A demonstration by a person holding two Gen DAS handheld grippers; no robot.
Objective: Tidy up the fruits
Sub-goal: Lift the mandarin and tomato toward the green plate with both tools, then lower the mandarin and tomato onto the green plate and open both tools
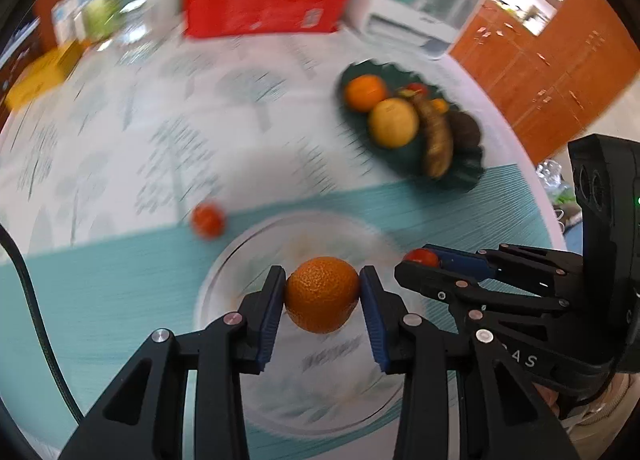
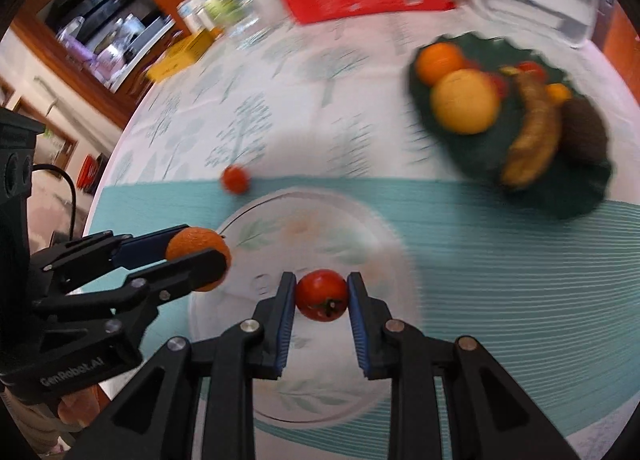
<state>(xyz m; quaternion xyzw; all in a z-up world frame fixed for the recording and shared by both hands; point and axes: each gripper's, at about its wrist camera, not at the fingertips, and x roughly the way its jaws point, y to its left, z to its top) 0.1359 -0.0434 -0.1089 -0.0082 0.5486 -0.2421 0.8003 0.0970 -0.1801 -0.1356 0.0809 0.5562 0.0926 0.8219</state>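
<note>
Both claws are loaded. The left claw [image 1: 322, 294] is closed on a small orange [image 1: 322, 294], held above the clear glass plate [image 1: 224, 260]. The right claw [image 2: 321, 295] is closed on a small tomato [image 2: 321, 295], also held over that plate. The two claws are seen side by side, near each other.

Progress, judged: roughly midway. The dark green dish [image 1: 460, 176] at the far side of the desk [image 1: 120, 132] is already filled; the glass plate appears bare. Which vessel is meant for the two carried fruits cannot be told. One small red fruit [image 1: 207, 220] is left loose at the edge of the teal mat [image 1: 100, 288], just beside the plate.

Count, dish: one orange, one large yellow round fruit, one brownish banana, one dark brown fruit, and a few small red and orange bits, too blurred to be counted surely. Carried: two fruits. Loose: one. Plates: two.
</note>
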